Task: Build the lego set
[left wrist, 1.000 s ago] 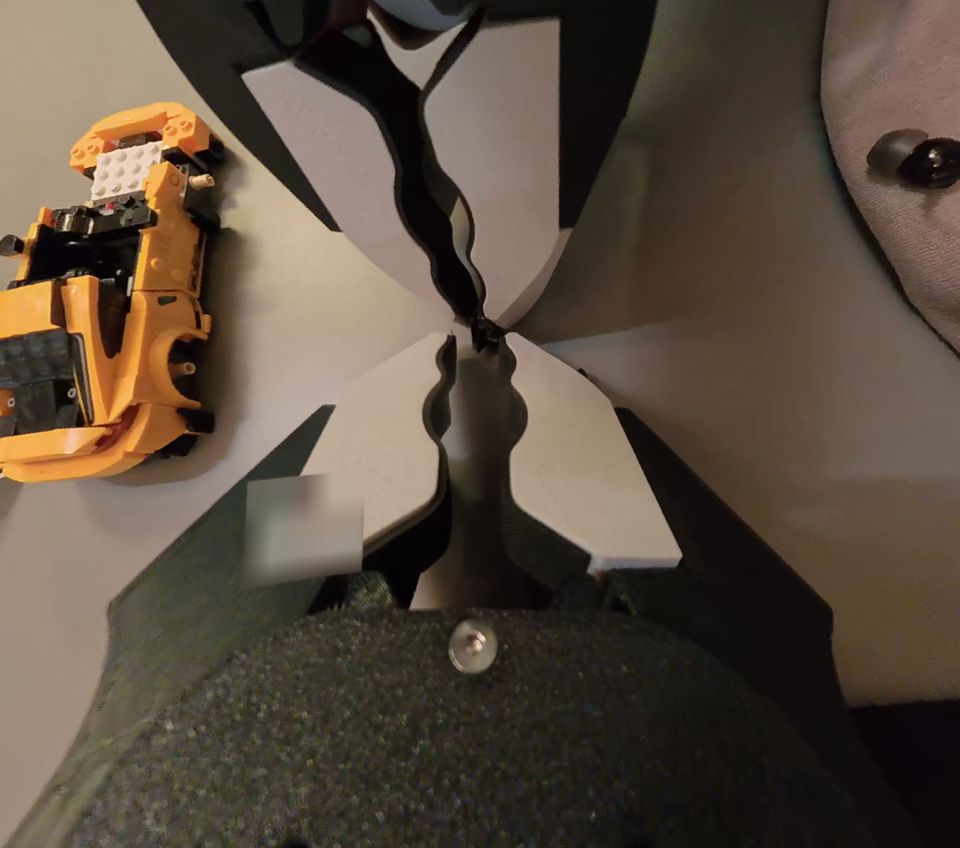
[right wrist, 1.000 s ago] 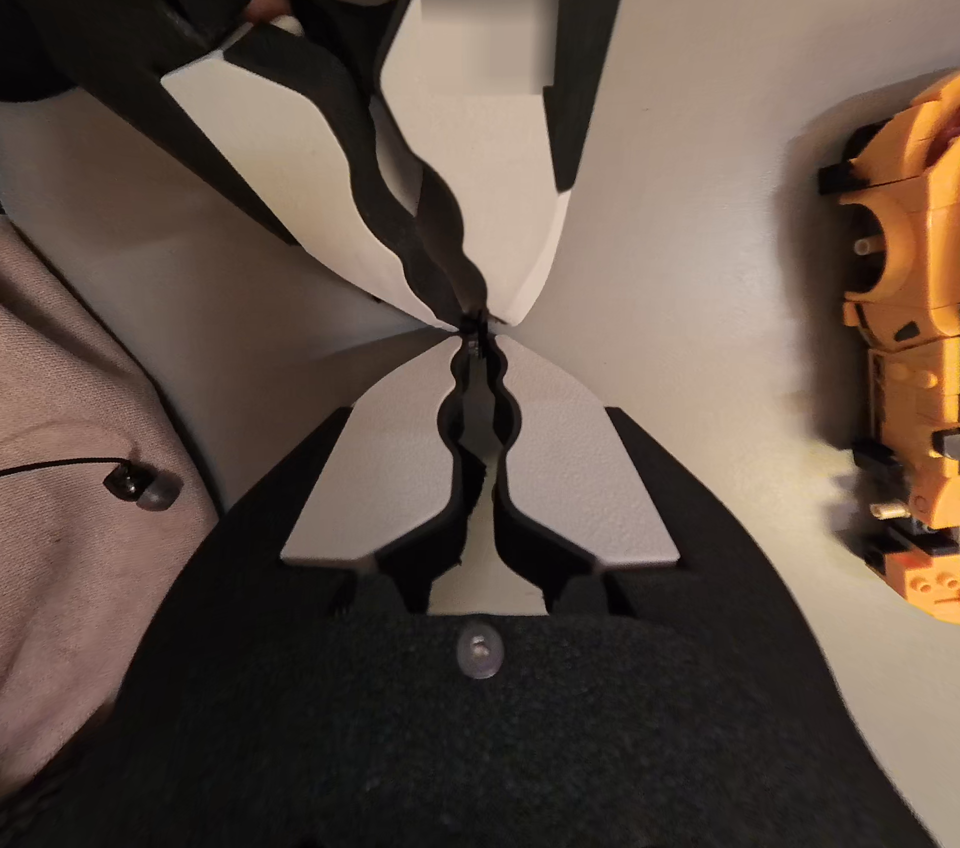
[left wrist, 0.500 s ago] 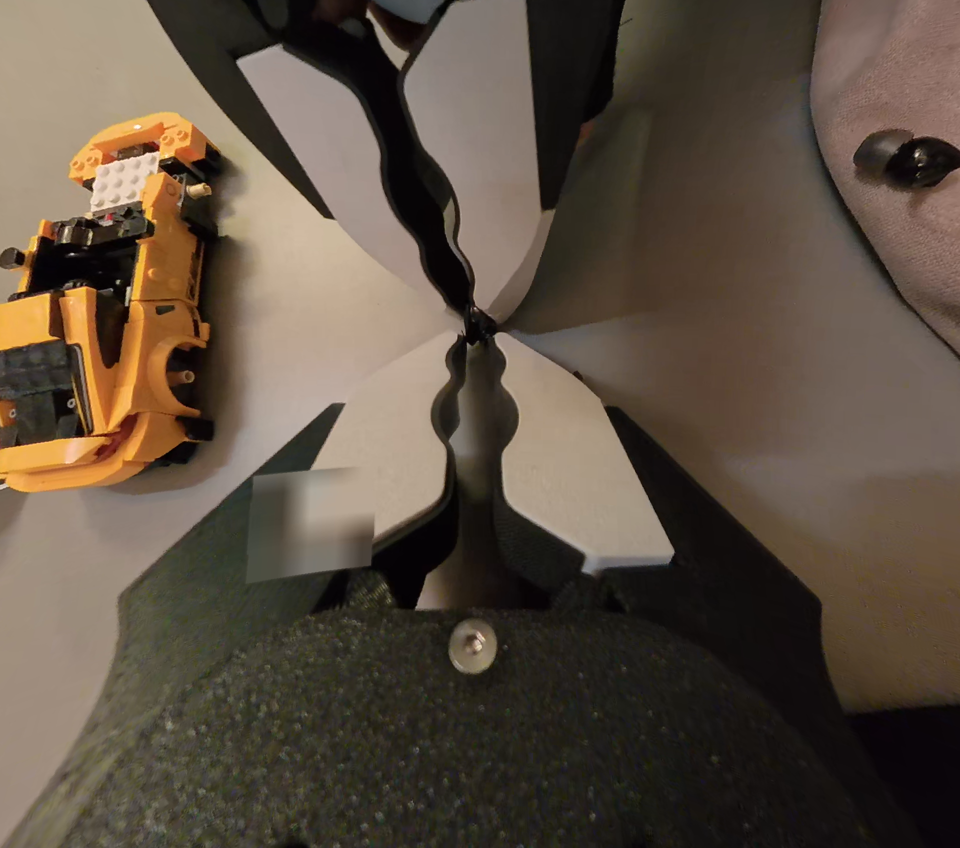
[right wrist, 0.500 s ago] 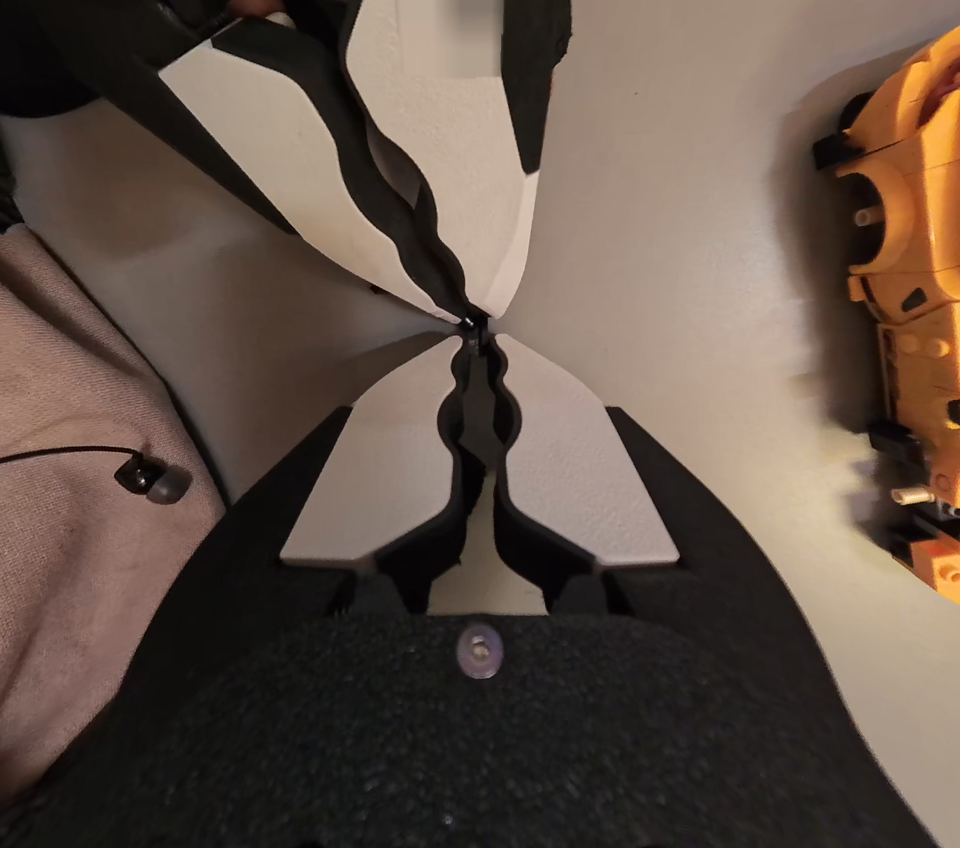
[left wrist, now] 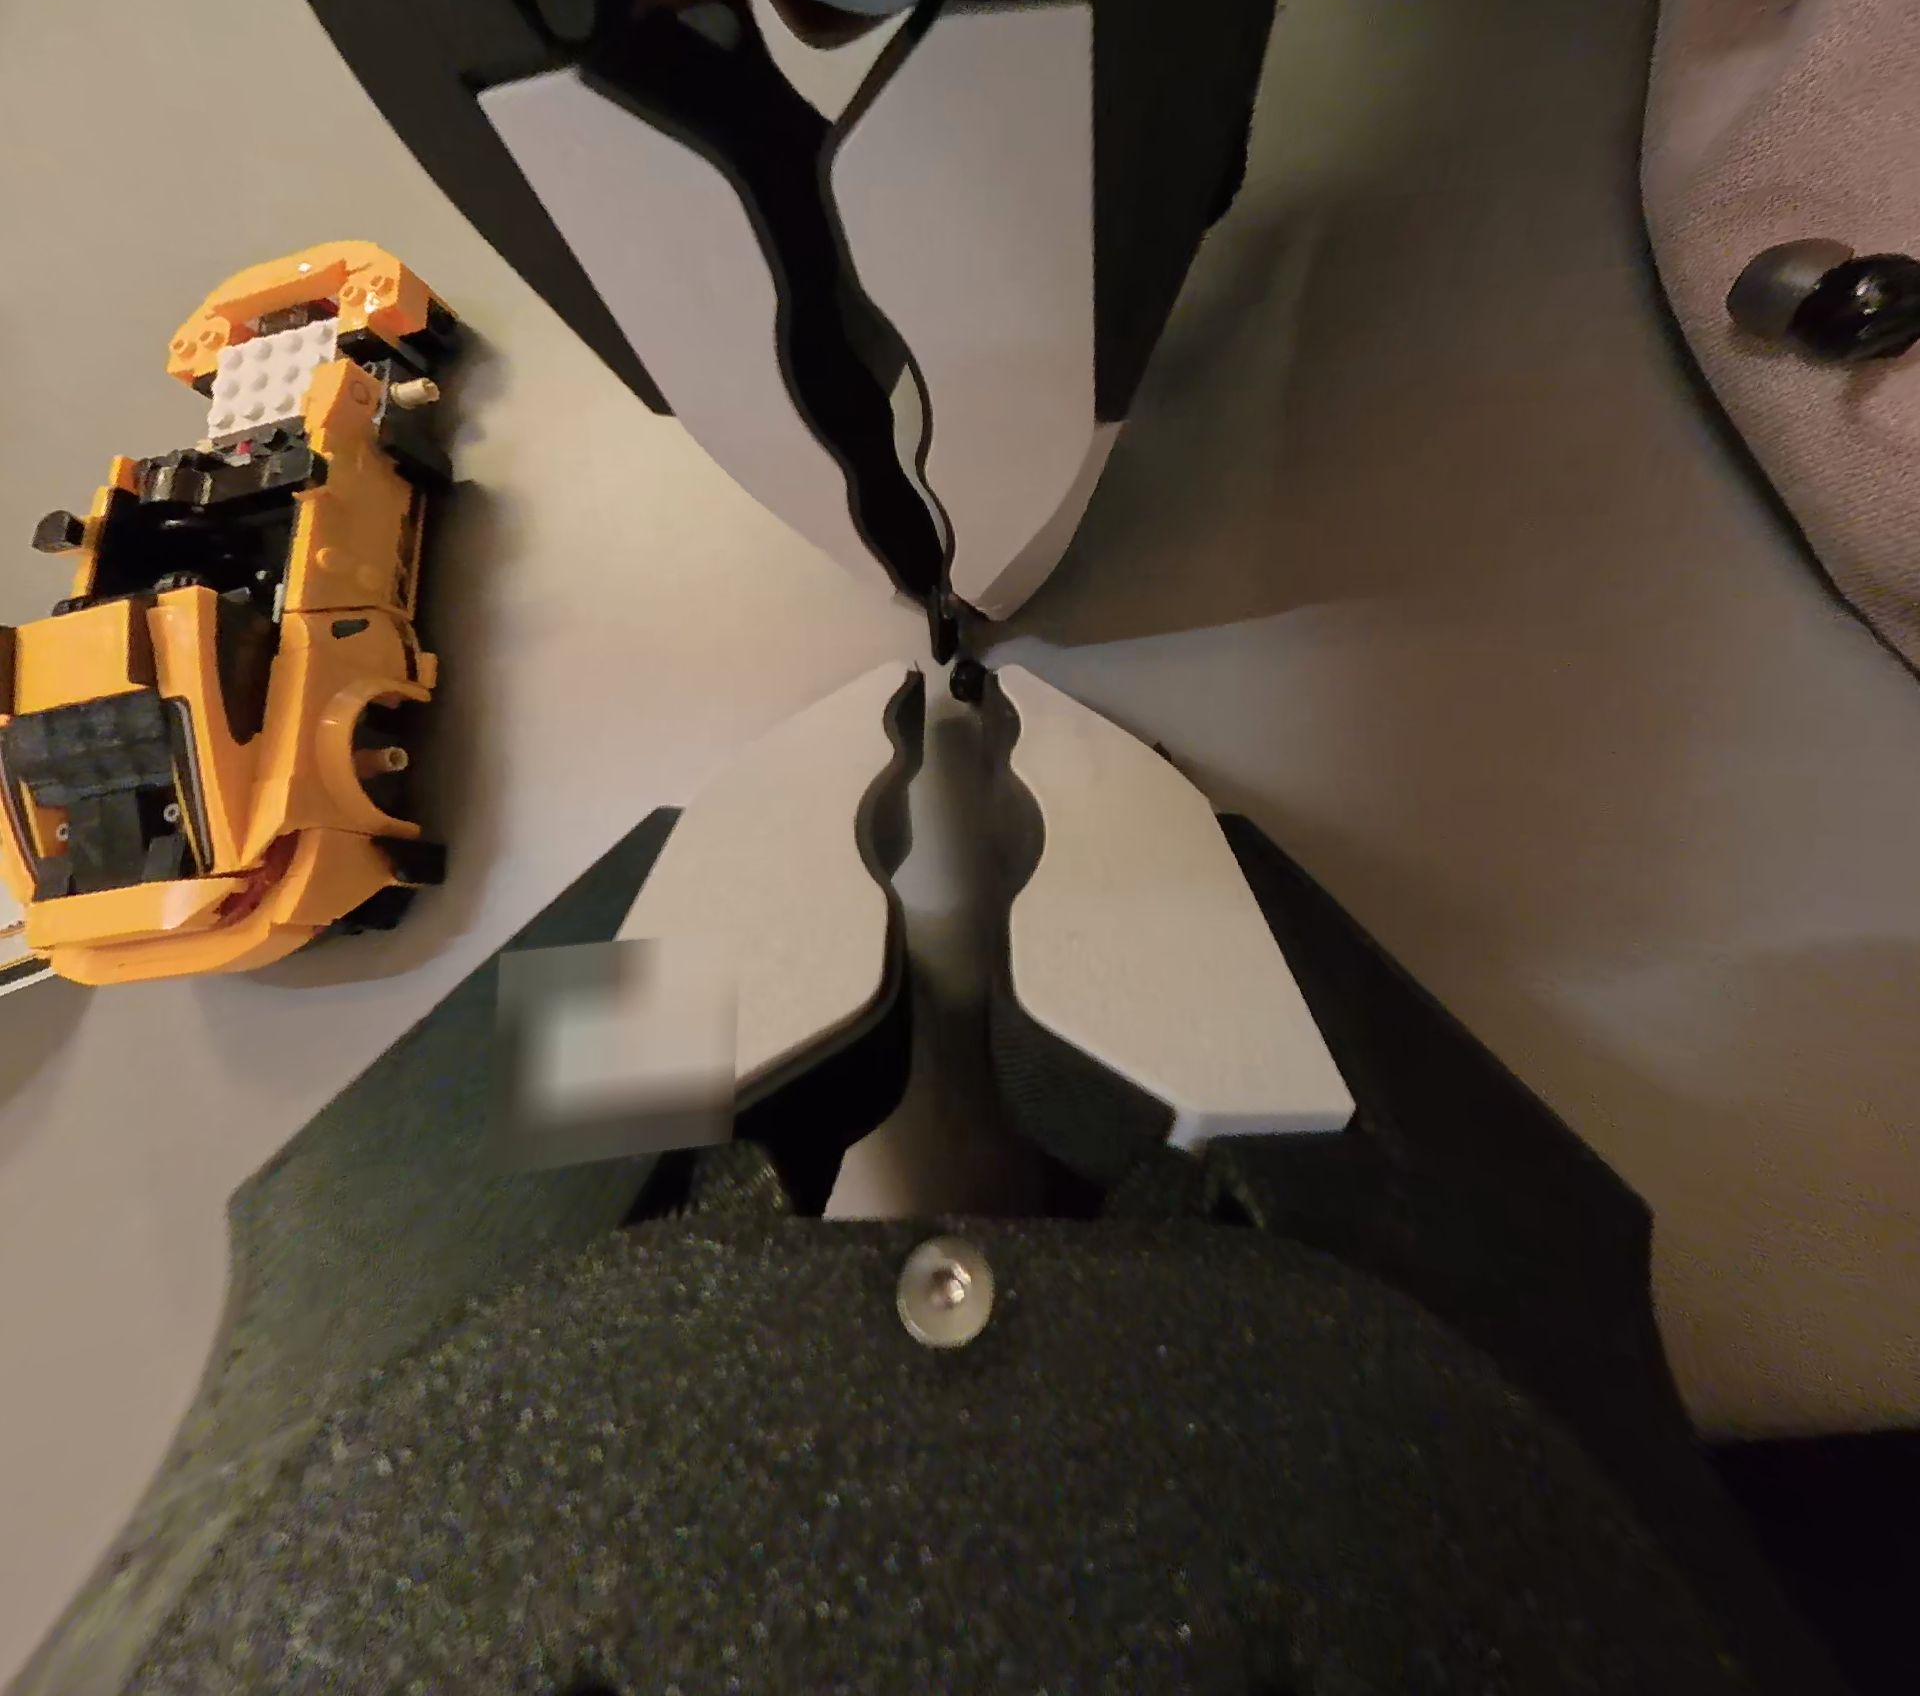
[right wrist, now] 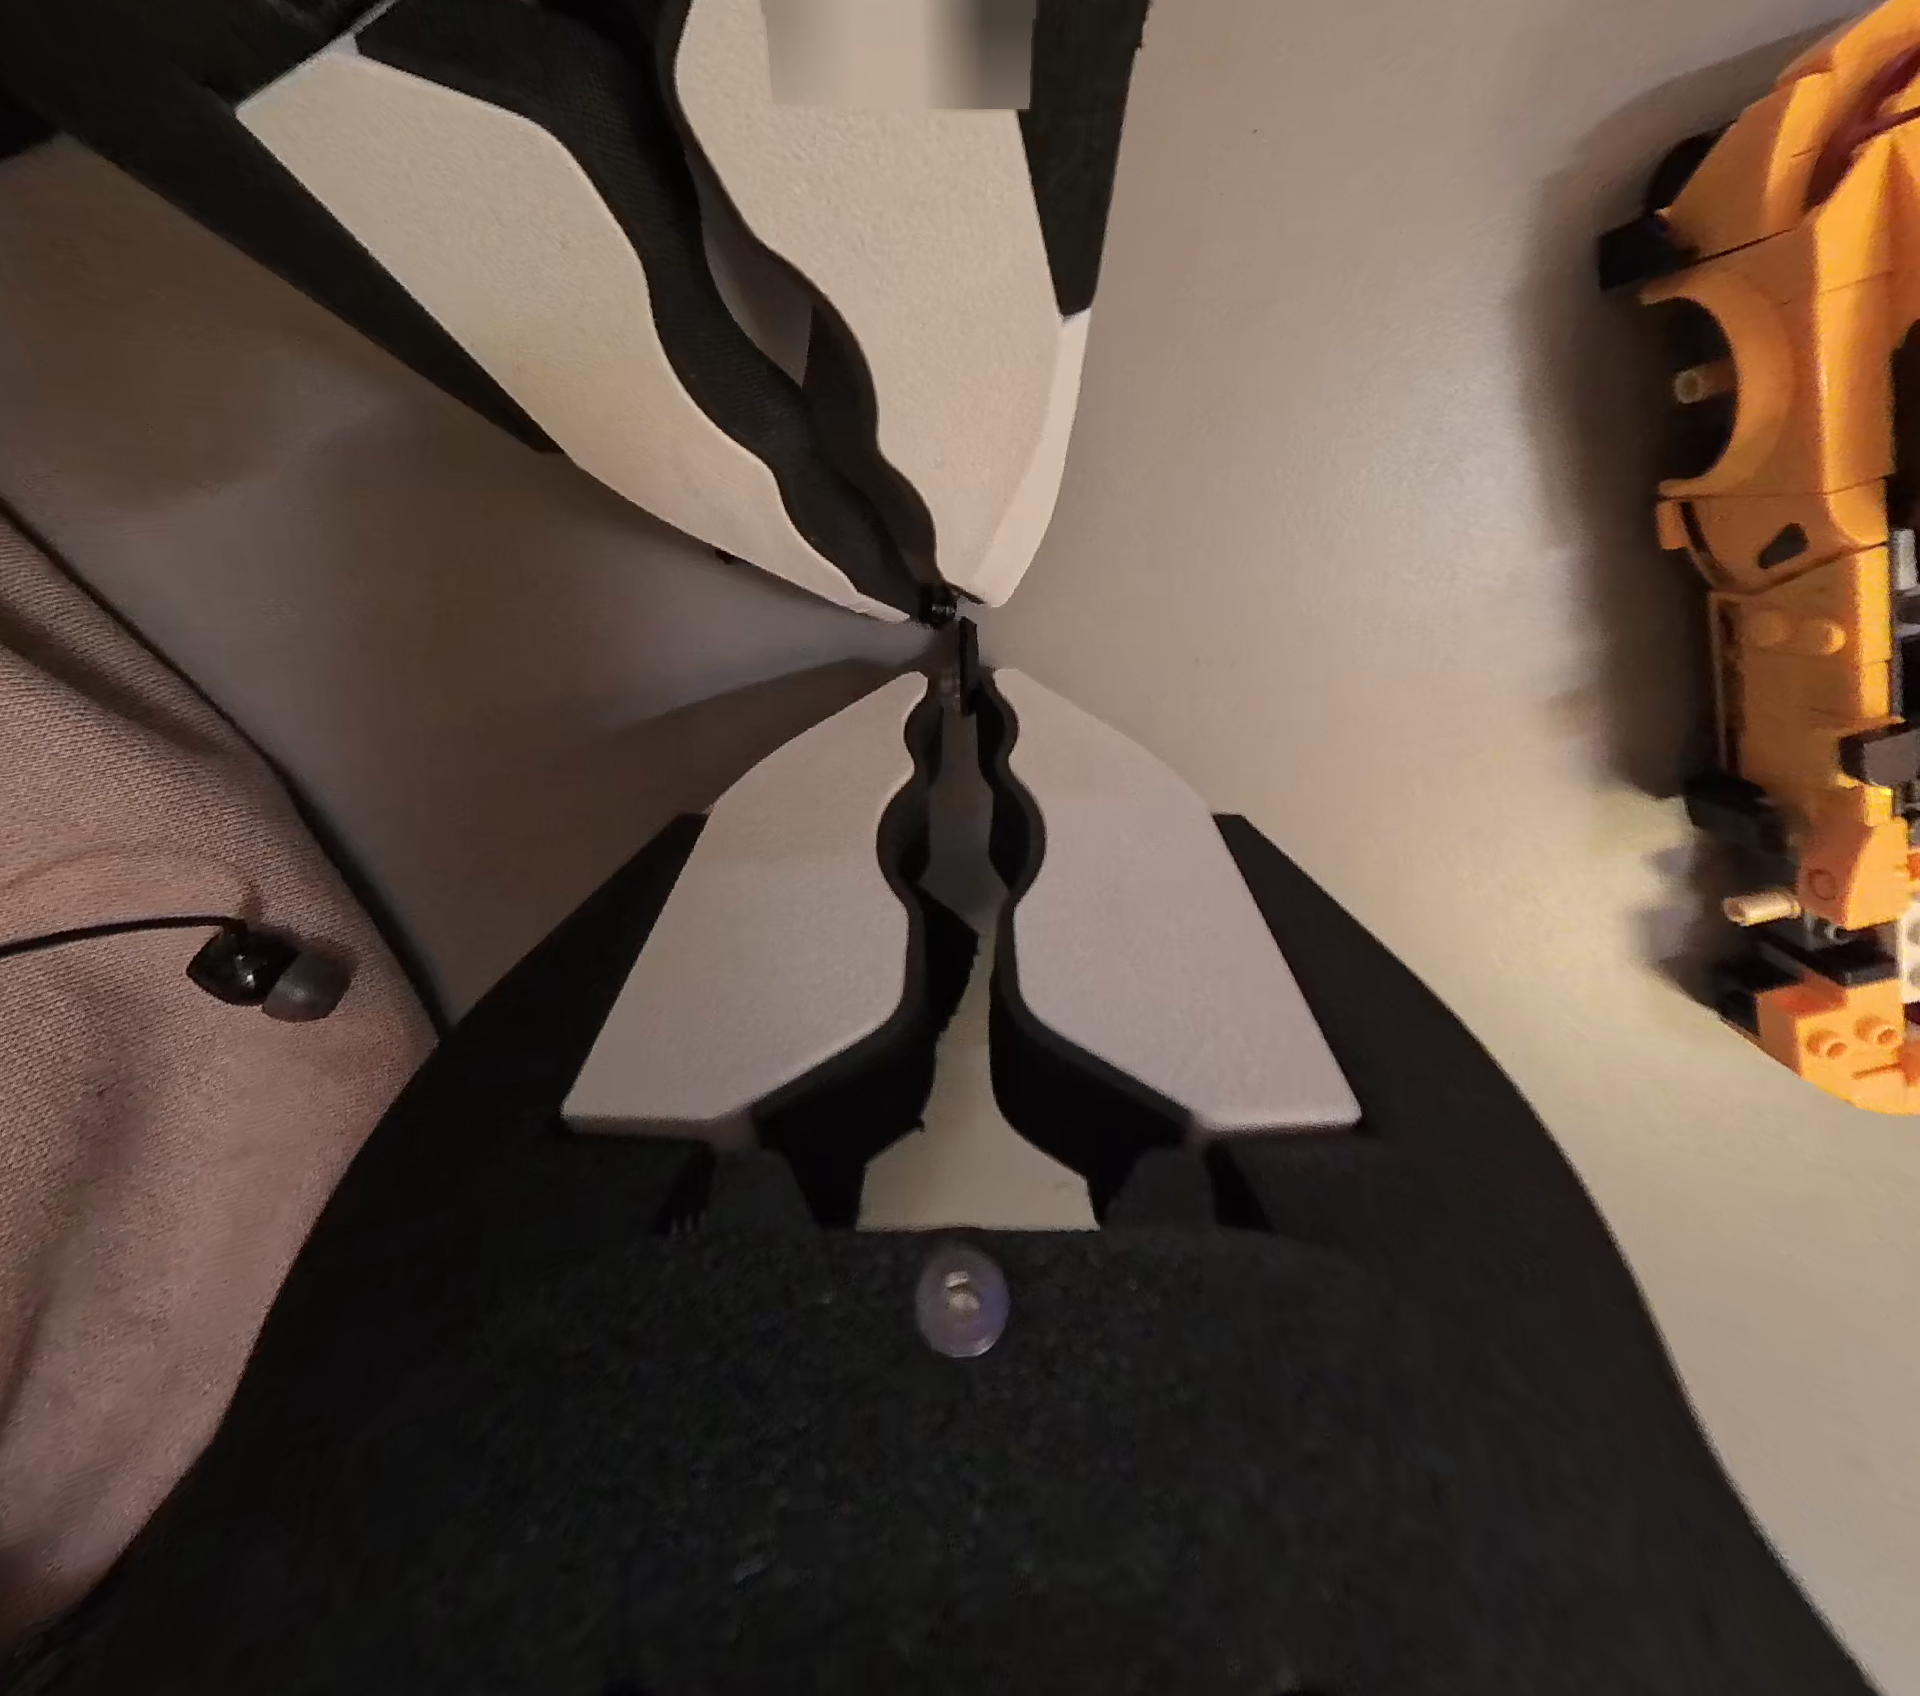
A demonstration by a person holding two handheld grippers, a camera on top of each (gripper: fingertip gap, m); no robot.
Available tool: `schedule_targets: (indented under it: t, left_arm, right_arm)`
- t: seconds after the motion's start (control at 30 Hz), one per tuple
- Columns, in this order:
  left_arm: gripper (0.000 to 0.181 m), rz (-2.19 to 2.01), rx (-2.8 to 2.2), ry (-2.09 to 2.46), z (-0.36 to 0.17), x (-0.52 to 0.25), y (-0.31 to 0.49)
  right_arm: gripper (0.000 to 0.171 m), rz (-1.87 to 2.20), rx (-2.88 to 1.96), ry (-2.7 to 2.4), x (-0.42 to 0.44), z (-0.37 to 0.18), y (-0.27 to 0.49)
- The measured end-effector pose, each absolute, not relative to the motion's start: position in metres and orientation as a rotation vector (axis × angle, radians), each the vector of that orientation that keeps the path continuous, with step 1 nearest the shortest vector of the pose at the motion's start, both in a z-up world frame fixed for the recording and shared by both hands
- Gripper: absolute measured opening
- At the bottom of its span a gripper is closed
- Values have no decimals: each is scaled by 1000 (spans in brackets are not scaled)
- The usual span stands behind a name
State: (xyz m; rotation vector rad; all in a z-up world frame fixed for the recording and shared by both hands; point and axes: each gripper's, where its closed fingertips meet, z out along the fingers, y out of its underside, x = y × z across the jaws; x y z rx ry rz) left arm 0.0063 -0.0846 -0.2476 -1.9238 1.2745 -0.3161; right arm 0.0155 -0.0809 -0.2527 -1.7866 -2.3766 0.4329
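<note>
My two grippers meet tip to tip over the pale table (left wrist: 1455, 815). My left gripper (left wrist: 953, 678) pinches a tiny round black lego piece (left wrist: 966, 680) against its right fingertip; a thin gap shows on the other side. My right gripper (right wrist: 956, 678) is shut on a small flat black lego piece (right wrist: 966, 654). The right gripper (left wrist: 948, 607) comes in from the top of the left wrist view. The left gripper (right wrist: 940, 602) comes in from the top of the right wrist view. The two black pieces sit almost touching. A partly built orange lego car (left wrist: 208, 659) lies on the table, also in the right wrist view (right wrist: 1818, 607).
A person's beige garment (left wrist: 1818, 88) with a black earbud (left wrist: 1829, 306) on it lies along the table edge, also in the right wrist view (right wrist: 156, 1127). Bare table lies between the grippers and the car. My left and right fingertips are right by each other.
The two gripper tips have drawn slightly apart, so the black bit now shows as two pieces. My left jaws look a little wider than half a second ago. The car has not moved.
</note>
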Motion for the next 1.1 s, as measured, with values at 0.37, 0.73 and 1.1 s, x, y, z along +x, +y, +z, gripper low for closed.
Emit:
schedule_targets:
  t: [0.37, 0.73, 1.1]
  left_arm:
    - [14, -317, -1946, 1241, -247, 4, -83]
    - [12, -439, -1989, 1191, -246, 5, -83]
    - [3, -366, -1968, 1264, -250, 9, -84]
  right_arm:
    - [6, 401, -1873, -2412, 13, -253, -81]
    - [6, 498, -1906, -2373, 19, -252, -78]
    - [6, 901, -2044, -2174, 24, -250, -72]
